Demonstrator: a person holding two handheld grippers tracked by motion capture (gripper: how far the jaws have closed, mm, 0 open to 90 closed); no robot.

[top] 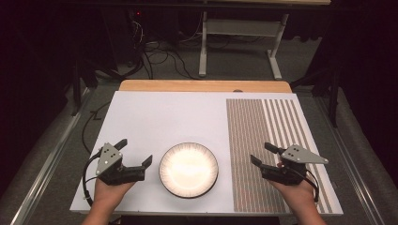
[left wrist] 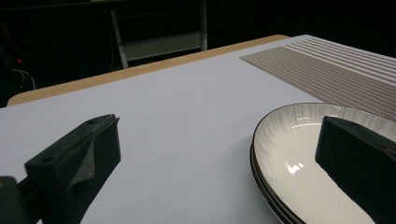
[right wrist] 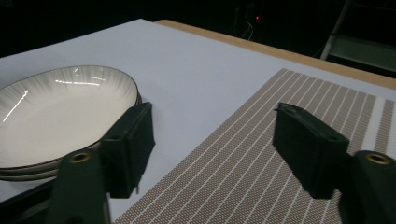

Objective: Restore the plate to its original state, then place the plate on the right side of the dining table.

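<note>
Left gripper held jaws spread, empty, just left of the stacked plates — nearer of the two. Plates sat mid-board, round, no long axis. Right gripper gaped empty over striped mat — farther off.

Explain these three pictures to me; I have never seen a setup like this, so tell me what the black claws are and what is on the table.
A person's two hands each hold a two-jaw tool. The high view looks down on the table: left gripper, right gripper. The other two views come from cameras riding on each gripper, looking along its black jaws. On the white board lies a stack of pale plates with dark rims, and a striped placemat beside it. Both grippers stand open, holding nothing.
</note>
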